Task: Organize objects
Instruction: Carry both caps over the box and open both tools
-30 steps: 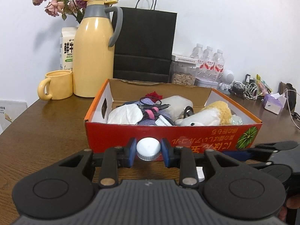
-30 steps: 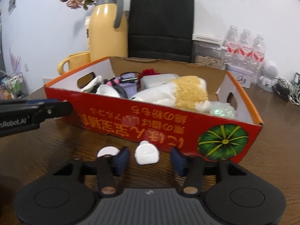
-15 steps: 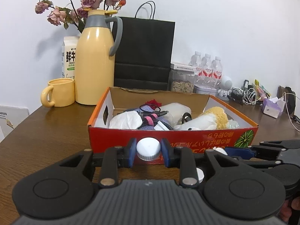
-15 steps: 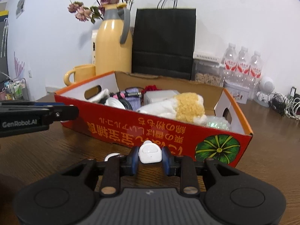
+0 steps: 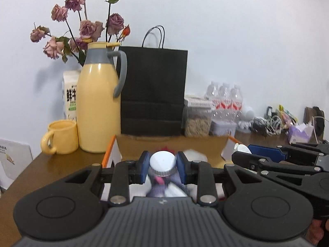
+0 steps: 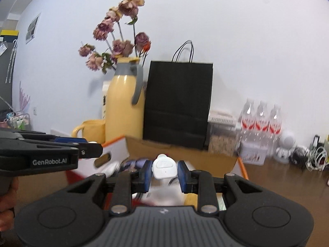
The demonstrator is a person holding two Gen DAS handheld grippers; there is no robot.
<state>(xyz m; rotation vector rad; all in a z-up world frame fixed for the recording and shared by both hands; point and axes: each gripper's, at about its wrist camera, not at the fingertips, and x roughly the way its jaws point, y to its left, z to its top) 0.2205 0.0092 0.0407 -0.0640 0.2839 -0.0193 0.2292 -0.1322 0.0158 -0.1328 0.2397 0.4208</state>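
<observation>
Now both grippers carry small white items above the open box.

The left gripper (image 5: 162, 165) is clamped on a white-capped bottle (image 5: 162, 162), gripped at the cap, with the blurred box contents right below it; the right gripper (image 6: 164, 169) pinches a small white device (image 6: 165, 168) between its blue pads. The risk, I judge, is a slip: the bottle hangs from a round ridged cap and the device is smooth and rounded, so a jolt or an early release could drop either one onto the bench beside the box. The two grippers are also close side by side and could knock together. Beneath and ahead, the red cardboard box (image 6: 218, 156) holds a striped purple cloth and white items, too blurred to name. Beyond it stand a yellow jug (image 5: 98, 111), a yellow mug (image 5: 61, 136) and a black paper bag (image 5: 153, 90).
</observation>
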